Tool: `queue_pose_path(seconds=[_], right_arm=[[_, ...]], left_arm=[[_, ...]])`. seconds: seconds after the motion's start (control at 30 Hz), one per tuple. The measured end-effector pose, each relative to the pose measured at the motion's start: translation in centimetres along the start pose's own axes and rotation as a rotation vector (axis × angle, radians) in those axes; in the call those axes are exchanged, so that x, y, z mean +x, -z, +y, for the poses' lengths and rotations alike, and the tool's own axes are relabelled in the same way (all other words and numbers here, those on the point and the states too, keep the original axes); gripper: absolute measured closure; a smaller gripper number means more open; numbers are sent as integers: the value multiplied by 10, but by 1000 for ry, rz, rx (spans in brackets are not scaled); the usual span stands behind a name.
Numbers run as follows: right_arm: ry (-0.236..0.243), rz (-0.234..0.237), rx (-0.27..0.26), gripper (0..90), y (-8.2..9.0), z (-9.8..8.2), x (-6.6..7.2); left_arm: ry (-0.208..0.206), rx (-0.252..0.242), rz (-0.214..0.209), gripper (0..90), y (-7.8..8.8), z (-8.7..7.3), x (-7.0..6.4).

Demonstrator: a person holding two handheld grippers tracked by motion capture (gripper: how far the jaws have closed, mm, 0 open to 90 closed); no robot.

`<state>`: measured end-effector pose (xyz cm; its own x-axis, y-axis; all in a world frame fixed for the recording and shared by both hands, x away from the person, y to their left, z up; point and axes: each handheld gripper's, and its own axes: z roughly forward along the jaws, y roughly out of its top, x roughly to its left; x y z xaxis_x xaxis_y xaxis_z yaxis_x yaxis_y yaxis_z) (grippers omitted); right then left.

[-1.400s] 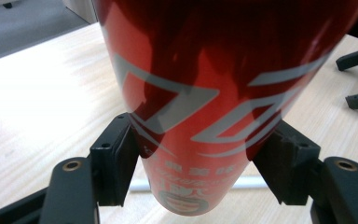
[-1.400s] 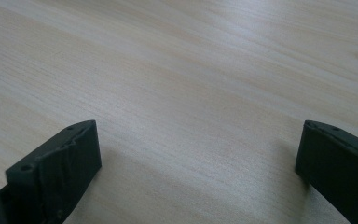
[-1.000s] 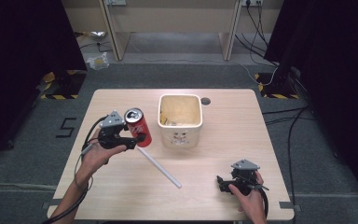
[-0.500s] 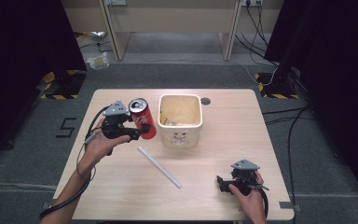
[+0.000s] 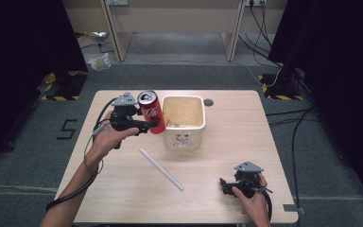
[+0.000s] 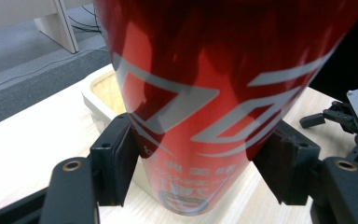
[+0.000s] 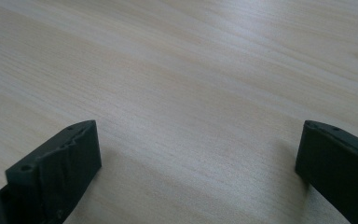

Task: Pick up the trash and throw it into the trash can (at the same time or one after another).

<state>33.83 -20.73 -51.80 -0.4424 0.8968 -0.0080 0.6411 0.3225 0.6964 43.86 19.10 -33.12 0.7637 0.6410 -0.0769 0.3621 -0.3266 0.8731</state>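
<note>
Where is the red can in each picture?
High view: the red can is left of centre, held by the left gripper just left of the cream tub.
Left gripper view: the red can stands huge in the middle, clamped between the two black jaws.
Right gripper view: not in it; bare table between open jaws.
Shared landmark: the cream tub, behind the can at left in the left gripper view.

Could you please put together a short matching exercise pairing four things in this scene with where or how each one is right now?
Things:
1. red can
2. white stick
3. square bin
4. right claw

States:
A. open, low over bare wood
B. lying flat on the table
C. clamped in the left claw, lifted
D. standing at table centre, top open

Pairs: 1-C, 2-B, 3-D, 4-A
</note>
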Motion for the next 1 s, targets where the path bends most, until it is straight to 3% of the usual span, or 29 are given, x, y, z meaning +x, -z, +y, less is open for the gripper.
queue_pose_path(seconds=[0.53,1.0], right_arm=[[0,1,0,2,0,0,0],[2,0,2,2,0,0,0]], left_arm=[[1,-2,17,341,-32,24,1],[5,15,23,340,-62,29,-1]])
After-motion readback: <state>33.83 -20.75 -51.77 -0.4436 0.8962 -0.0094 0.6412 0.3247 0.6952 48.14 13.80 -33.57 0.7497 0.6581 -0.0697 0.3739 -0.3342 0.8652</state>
